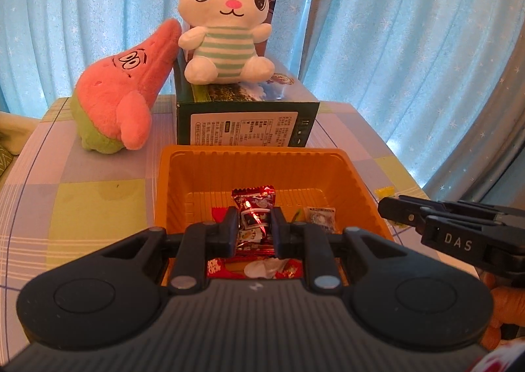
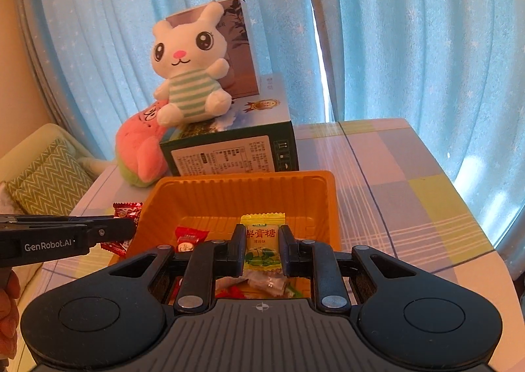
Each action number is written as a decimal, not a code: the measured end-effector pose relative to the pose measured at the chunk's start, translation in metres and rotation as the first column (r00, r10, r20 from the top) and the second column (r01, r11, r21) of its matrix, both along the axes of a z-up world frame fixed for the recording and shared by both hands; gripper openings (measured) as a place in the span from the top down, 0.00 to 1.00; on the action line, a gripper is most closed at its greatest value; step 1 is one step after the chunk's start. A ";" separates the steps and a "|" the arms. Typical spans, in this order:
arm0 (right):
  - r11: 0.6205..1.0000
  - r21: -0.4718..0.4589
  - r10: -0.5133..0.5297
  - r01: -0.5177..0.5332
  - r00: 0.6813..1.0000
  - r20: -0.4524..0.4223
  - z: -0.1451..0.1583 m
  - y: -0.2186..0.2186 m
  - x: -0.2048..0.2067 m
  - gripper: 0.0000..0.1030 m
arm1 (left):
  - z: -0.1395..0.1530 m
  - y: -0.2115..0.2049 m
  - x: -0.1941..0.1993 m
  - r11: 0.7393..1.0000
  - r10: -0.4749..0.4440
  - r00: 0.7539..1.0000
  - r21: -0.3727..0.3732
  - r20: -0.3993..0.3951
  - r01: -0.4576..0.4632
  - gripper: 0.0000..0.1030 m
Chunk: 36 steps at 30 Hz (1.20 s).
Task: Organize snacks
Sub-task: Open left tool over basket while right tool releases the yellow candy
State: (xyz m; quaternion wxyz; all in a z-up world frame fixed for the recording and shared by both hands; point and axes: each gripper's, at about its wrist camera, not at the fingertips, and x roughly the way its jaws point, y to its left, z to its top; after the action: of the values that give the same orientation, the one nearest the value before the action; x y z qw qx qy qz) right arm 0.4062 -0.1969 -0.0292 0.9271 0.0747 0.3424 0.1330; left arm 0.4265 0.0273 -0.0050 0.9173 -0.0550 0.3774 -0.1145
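An orange plastic tray (image 1: 183, 181) sits on the table with several wrapped snacks inside. My left gripper (image 1: 254, 227) is shut on a red candy packet (image 1: 254, 207) and holds it over the tray's near edge. My right gripper (image 2: 262, 242) is shut on a yellow candy packet (image 2: 262, 234) over the tray (image 2: 229, 194). In the left wrist view the right gripper (image 1: 387, 207) shows at the tray's right side. In the right wrist view the left gripper (image 2: 131, 229) shows at the tray's left with the red packet (image 2: 126, 212). A red candy (image 2: 188, 235) lies in the tray.
A green box (image 1: 246, 122) stands just behind the tray with a white plush bunny (image 1: 226, 30) on it. A pink star plush (image 1: 124, 96) leans at its left. Blue curtains hang behind the checked table (image 1: 82, 201). A sofa cushion (image 2: 46, 175) is at the left.
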 end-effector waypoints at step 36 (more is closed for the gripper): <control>0.989 0.125 -0.071 0.076 0.996 -0.050 -0.013 -0.025 -0.038 0.16 | -0.030 0.033 -0.077 0.989 0.142 0.990 0.047 0.011 -0.142 0.05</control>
State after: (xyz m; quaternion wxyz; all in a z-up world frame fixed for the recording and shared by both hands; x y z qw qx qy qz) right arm 0.3680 -0.2221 -0.0425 0.9167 0.1491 0.3514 0.1185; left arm 0.3490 0.0601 -0.0355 0.9257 -0.0593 0.3715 -0.0399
